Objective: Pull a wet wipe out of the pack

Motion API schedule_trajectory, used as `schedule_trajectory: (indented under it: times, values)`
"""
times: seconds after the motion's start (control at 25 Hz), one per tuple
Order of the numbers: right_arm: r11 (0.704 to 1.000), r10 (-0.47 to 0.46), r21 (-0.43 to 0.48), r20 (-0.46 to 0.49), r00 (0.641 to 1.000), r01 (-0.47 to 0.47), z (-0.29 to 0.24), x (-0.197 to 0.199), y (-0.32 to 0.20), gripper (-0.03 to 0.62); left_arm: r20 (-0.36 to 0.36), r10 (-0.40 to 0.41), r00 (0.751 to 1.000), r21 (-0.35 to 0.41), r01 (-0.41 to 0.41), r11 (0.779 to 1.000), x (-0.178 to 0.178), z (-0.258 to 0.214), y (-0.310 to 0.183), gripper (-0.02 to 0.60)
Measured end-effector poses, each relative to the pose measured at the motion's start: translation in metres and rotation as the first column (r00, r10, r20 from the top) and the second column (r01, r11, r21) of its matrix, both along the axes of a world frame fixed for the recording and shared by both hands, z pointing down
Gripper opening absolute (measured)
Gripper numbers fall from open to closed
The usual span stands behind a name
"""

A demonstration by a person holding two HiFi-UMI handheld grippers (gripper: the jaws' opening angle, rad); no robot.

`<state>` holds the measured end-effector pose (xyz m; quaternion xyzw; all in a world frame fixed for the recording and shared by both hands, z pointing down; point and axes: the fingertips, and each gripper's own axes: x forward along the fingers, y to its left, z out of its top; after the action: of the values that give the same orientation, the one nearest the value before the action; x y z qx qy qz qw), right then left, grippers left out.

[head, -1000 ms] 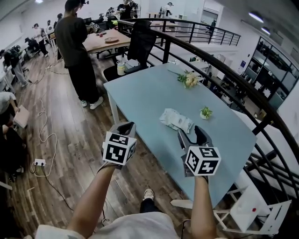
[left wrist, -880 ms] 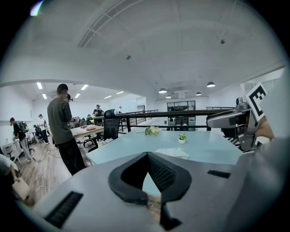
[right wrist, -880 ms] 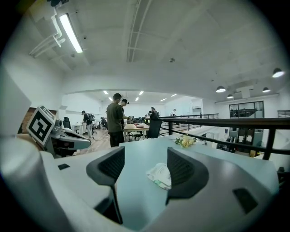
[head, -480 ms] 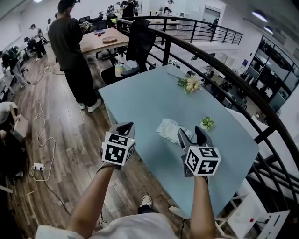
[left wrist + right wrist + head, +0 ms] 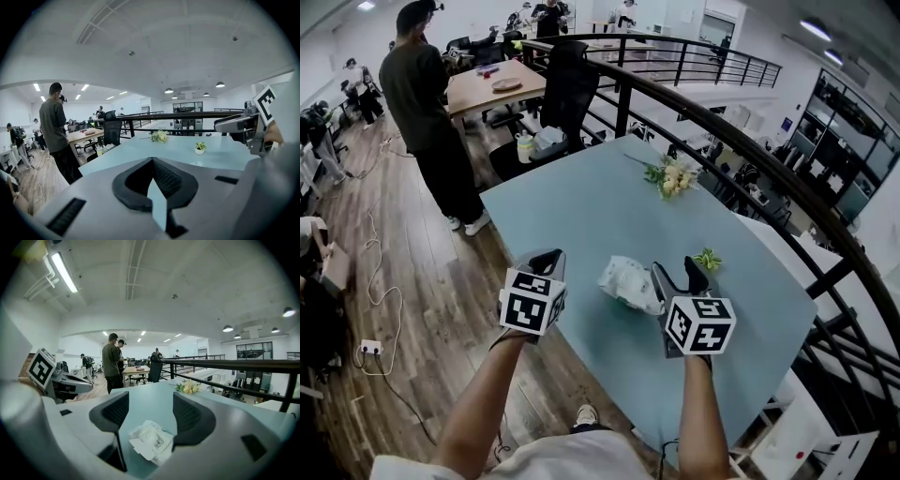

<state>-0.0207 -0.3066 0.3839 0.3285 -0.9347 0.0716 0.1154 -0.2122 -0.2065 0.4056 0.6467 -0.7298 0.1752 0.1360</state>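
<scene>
A white, crumpled wet wipe pack (image 5: 627, 281) lies flat on the pale blue table (image 5: 581, 206). In the right gripper view the pack (image 5: 151, 441) shows its flap lid on top and sits low between the jaws. My right gripper (image 5: 674, 273) is open just right of the pack and holds nothing; its jaws (image 5: 150, 405) stand wide apart, short of the pack. My left gripper (image 5: 546, 256) hovers over the table's near edge, left of the pack, with its jaws (image 5: 152, 161) shut on nothing. The left gripper view does not show the pack.
A small potted plant (image 5: 706, 260) stands just beyond the right gripper. A bunch of flowers (image 5: 672, 175) lies at the far side. A black railing (image 5: 741, 131) runs behind the table. A person (image 5: 422, 103) stands on the wooden floor at far left, near a black chair (image 5: 567, 89).
The table and pack have drawn closer to me. Both grippers now sit nearer the pack, the right one beside it, the left one over the table's edge. Neither jaw state has changed.
</scene>
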Motion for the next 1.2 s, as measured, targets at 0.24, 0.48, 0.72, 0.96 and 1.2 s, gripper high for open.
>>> schedule_trajectory:
  times: [0.24,0.48,0.72,0.96,1.2]
  values:
    - [1.0,-0.011,-0.006,0.006,1.0,0.011,0.002,-0.005,-0.027,0.276,0.016,-0.003,1.0,-0.01,0.003,1.0,-0.002,0.0,-0.027,-0.009]
    - [1.0,-0.013,-0.009,0.016,1.0,0.013,0.003,-0.01,-0.049,0.276,0.029,0.0,1.0,-0.011,0.0,1.0,-0.003,-0.001,-0.052,-0.009]
    - [1.0,-0.009,-0.012,0.019,1.0,0.01,0.004,-0.007,-0.059,0.276,0.04,0.014,0.999,-0.012,-0.014,1.0,0.0,-0.002,-0.067,-0.009]
    - [1.0,0.006,-0.02,0.021,1.0,-0.005,0.009,0.005,-0.063,0.276,0.045,0.041,0.998,-0.018,-0.04,0.999,0.012,0.001,-0.077,-0.009]
    - [0.999,0.027,-0.026,0.019,0.999,-0.026,0.01,0.01,-0.062,0.276,0.049,0.061,0.997,-0.02,-0.06,0.998,0.016,0.002,-0.076,-0.009]
